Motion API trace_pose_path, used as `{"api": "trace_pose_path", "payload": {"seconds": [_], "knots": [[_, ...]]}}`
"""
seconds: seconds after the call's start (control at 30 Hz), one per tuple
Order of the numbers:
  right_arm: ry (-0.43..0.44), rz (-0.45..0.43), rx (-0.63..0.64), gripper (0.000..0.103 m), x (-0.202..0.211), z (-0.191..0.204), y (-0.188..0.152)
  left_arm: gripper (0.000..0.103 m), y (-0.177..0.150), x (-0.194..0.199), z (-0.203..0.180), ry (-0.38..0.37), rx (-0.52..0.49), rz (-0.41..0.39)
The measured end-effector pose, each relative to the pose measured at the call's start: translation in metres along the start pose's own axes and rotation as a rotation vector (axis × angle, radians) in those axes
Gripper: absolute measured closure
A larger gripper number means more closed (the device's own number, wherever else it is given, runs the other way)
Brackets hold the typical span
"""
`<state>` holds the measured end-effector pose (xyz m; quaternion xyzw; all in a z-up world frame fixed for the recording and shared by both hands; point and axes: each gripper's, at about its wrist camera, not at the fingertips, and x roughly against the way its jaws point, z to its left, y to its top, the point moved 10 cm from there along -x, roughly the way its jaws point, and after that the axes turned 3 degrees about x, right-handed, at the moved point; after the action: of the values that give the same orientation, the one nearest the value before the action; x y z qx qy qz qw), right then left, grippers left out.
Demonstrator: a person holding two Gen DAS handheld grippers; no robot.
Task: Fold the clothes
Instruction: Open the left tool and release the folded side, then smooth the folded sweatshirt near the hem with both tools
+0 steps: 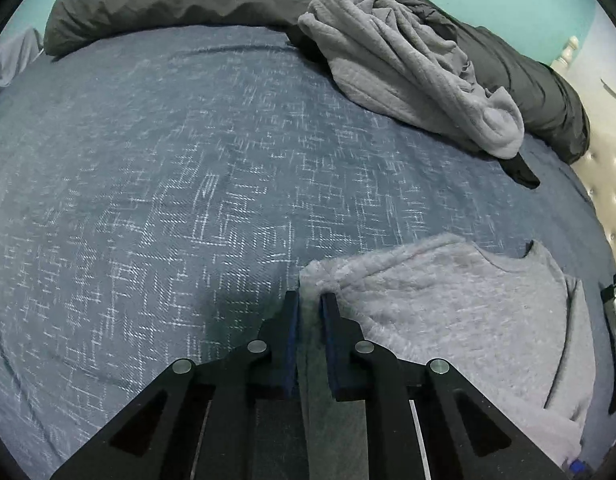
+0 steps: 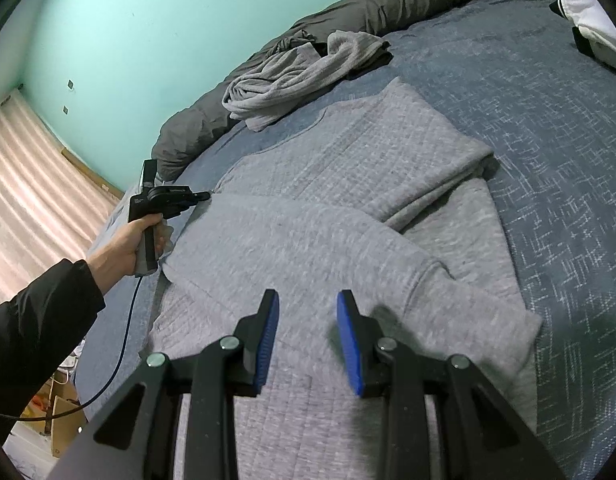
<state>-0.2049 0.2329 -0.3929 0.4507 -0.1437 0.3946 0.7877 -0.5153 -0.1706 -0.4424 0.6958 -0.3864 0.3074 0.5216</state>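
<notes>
Left fingers (image 1: 310,300) pinch the grey sweater's (image 1: 448,300) edge; right fingers (image 2: 308,300) hover apart, empty.

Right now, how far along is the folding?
Done: one sleeve lies folded across the grey sweater. In hand: the left gripper is shut on the sweater's edge; the right gripper is open above it. Left: the remaining folds and the crumpled grey garment.

Your views: dim, cool, even light, no glare. Soft shadows under both tools on bedspread (image 1: 167,184) and grey sweater (image 2: 308,240). Strong fisheye bending, black corners. Slight blur on weave; curtain (image 2: 31,184) glows pale.
</notes>
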Motion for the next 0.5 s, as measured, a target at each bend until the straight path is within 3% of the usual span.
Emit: {"api": "trace_pose_path", "payload": {"seconds": [0.27, 0.5], "knots": [[-0.011, -0.015, 0.007, 0.073, 0.008, 0.001, 0.005, 0.082, -0.006, 0.044, 0.014, -0.001, 0.064, -0.029], [-0.077, -0.036, -0.031, 0.070, 0.028, -0.014, 0.013, 0.072, -0.066, 0.102, 0.004, -0.061, 0.005, -0.013]]}}
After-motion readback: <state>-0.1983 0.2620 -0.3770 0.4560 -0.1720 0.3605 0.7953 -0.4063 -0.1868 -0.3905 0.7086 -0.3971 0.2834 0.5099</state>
